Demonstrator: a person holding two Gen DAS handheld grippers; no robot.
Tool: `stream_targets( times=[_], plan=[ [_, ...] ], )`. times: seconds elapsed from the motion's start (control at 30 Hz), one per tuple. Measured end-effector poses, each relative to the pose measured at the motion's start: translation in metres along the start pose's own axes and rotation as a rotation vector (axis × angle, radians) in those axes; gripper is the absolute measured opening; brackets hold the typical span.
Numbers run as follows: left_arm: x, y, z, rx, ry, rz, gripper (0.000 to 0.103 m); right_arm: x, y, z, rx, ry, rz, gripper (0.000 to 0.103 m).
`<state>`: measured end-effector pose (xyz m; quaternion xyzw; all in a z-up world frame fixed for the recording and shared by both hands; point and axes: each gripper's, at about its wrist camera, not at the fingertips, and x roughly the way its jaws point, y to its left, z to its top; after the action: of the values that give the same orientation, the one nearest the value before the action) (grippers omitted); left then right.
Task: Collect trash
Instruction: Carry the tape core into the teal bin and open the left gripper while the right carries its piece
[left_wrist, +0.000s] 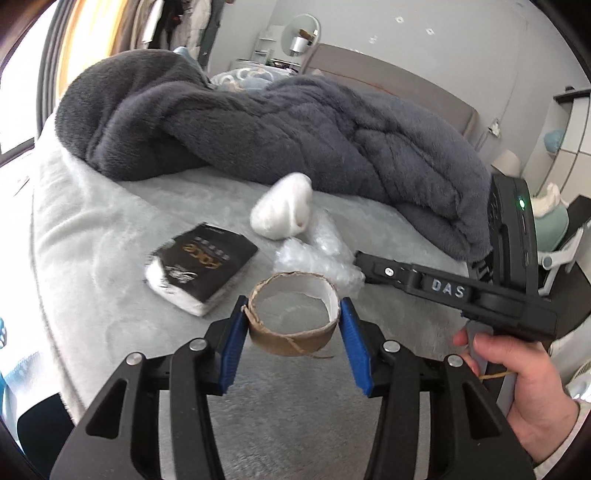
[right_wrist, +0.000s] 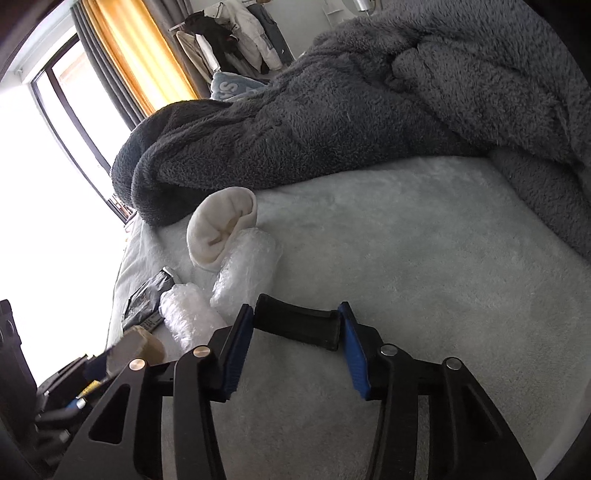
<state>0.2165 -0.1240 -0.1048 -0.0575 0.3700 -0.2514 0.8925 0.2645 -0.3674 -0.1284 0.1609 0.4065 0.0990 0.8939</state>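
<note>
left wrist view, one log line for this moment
left gripper: jaws shut on cardboard ring | right gripper: jaws shut on black piece | on bed: bubble wrap, black packet

Cardboard tape core (left_wrist: 293, 319): brown, frayed edge, open end facing up, clamped between blue pads. Black flat piece (right_wrist: 297, 326): pinched between blue pads, lying level. Bubble wrap rolls (left_wrist: 319, 254) at core's 1 o'clock; white sock (left_wrist: 282, 210) at 12; black packet (left_wrist: 201, 267) at 10.

Rough torn cardboard ring (left_wrist: 293, 317), fuzzy dark fleece blanket (left_wrist: 258, 122), crinkled bubble wrap (left_wrist: 317, 258).
</note>
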Motion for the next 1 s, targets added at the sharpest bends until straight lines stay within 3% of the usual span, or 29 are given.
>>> stream_targets(
  times=[0.47,1.0],
  plan=[
    [-0.041,0.037,0.0,-0.101,-0.031,0.108,0.052,-0.026,0.037,0.001,-0.085,-0.028,-0.027,0.046],
    [-0.081,0.099,-0.029,-0.18,0.009,0.272,0.052,-0.047,0.125,0.007,-0.209,-0.051,0.072,0.046]
  ],
)
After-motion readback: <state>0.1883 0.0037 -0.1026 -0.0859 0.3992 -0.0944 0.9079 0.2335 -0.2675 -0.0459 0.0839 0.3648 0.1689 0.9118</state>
